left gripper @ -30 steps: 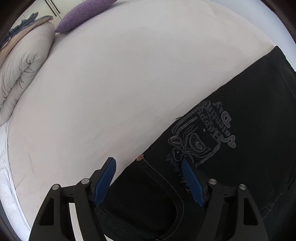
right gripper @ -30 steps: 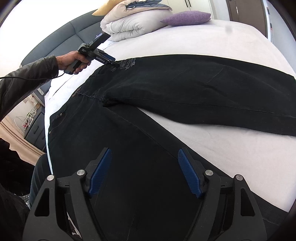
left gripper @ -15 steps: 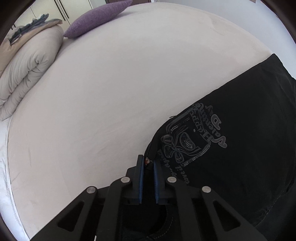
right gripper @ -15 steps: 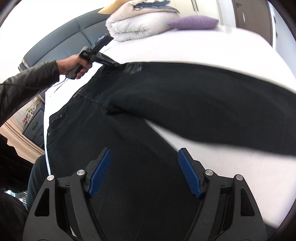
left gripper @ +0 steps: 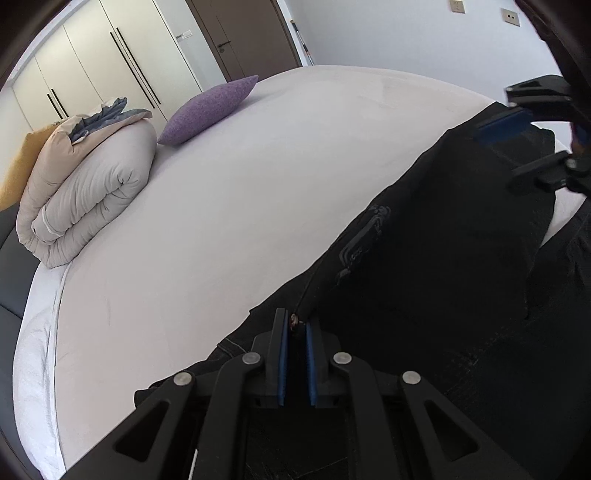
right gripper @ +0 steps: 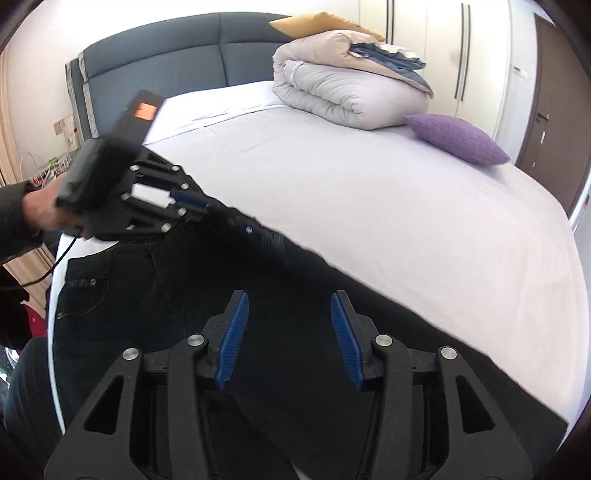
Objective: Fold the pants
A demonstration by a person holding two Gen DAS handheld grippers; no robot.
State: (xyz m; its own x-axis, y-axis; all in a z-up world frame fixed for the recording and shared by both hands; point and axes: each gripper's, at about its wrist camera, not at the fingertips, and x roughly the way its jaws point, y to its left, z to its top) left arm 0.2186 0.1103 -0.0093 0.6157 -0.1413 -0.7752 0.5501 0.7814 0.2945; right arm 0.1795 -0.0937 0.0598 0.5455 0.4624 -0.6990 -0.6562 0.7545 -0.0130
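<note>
Black pants (left gripper: 436, 258) lie on a white bed (left gripper: 229, 206). My left gripper (left gripper: 295, 325) is shut on the waistband edge near a small rivet and holds that edge lifted, so the printed part stands up in a fold. In the right wrist view the pants (right gripper: 295, 280) run across the lower half and the left gripper (right gripper: 192, 203) pinches their far edge. My right gripper (right gripper: 288, 325) is open and empty above the pant leg; it also shows in the left wrist view (left gripper: 517, 122) at the upper right.
A rolled grey duvet (left gripper: 85, 192) and a purple pillow (left gripper: 210, 107) sit at the head of the bed, also in the right wrist view (right gripper: 351, 88), (right gripper: 458, 136). A dark headboard (right gripper: 166, 62), wardrobe doors (left gripper: 92, 62) and a brown door (left gripper: 240, 33) stand behind.
My left gripper closed on the waistband edge and lifted it up and across toward the right. My right gripper rose and moved along the leg, still open.
</note>
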